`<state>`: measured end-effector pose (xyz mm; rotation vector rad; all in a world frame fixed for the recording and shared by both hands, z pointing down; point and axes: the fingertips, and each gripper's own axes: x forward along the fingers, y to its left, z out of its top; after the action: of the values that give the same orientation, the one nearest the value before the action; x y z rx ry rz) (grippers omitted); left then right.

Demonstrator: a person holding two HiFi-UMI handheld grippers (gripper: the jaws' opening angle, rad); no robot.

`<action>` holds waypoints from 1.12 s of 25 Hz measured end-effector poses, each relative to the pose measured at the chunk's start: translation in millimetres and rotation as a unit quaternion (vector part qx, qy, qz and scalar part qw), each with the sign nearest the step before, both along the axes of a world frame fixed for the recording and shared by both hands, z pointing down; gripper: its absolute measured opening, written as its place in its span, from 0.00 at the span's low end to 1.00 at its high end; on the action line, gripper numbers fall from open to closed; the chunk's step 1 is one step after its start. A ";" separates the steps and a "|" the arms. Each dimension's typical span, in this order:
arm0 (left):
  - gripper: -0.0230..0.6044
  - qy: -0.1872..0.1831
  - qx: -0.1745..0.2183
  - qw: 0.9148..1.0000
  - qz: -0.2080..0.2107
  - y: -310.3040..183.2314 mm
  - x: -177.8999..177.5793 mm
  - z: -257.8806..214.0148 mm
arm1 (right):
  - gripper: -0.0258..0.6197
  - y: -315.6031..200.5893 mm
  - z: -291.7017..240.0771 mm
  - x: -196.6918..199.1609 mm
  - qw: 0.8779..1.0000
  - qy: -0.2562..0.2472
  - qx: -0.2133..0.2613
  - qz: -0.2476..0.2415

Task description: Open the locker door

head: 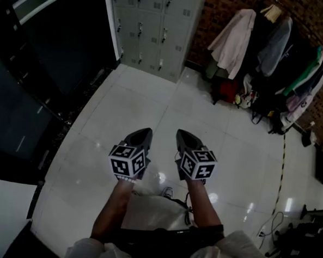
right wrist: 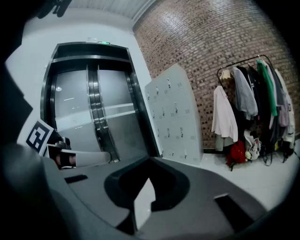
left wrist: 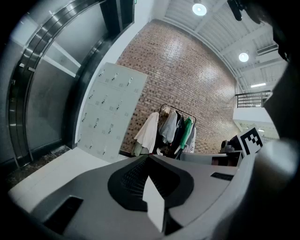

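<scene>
So both grippers are just hanging out over the glossy white tiled floor (head: 130, 107), side by side and tilted a bit downward. The left gripper (head: 144, 131) has its grey fingers (left wrist: 93, 187) pressed together at the tips with nothing between them. Same deal for the right gripper (head: 183, 133): its fingers (right wrist: 211, 187) meet at a point and pinch nothing. Each one carries its black-and-white marker cube, left (head: 128, 161) and right (head: 197, 163), and you can see the person's bare forearms coming up from the bottom of the head view.

The pale grey metal locker bank (head: 154, 27) stands at the far side of the floor, well apart from both grippers. It's a grid of small doors with little handles, and every door I can make out looks shut. Neither gripper is touching it.

The locker bank backs onto a red-brown brick wall (head: 223, 15). Just beside it on the left are tall dark glass-and-metal sliding doors (right wrist: 89, 117). Off to its right, along the same wall, stands a black clothes rack full of coats and jackets (head: 275, 56), with a red bag (right wrist: 238, 152) on the floor beneath it. A dark cable (head: 283, 160) trails across the tiles on the right.
</scene>
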<state>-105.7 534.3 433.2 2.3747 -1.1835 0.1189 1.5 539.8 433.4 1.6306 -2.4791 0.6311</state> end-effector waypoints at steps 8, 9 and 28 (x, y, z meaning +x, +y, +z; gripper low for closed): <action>0.03 -0.007 -0.002 1.000 -0.011 -8.1 31.6 4.2 | 0.06 -7.3 4.4 32.5 1.000 -0.009 0.003 -0.010; 0.03 -0.008 -0.002 1.000 -0.013 -9.4 36.2 4.3 | 0.06 -8.6 4.9 37.5 1.000 -0.010 0.004 -0.012; 0.03 -0.022 -0.003 0.999 -0.025 -95.1 99.0 21.3 | 0.06 -93.3 31.7 93.7 0.999 -0.018 -0.009 -0.043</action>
<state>-6.7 439.2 454.5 2.3464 -1.2590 0.1598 95.3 446.6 465.1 1.5102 -2.5463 0.6755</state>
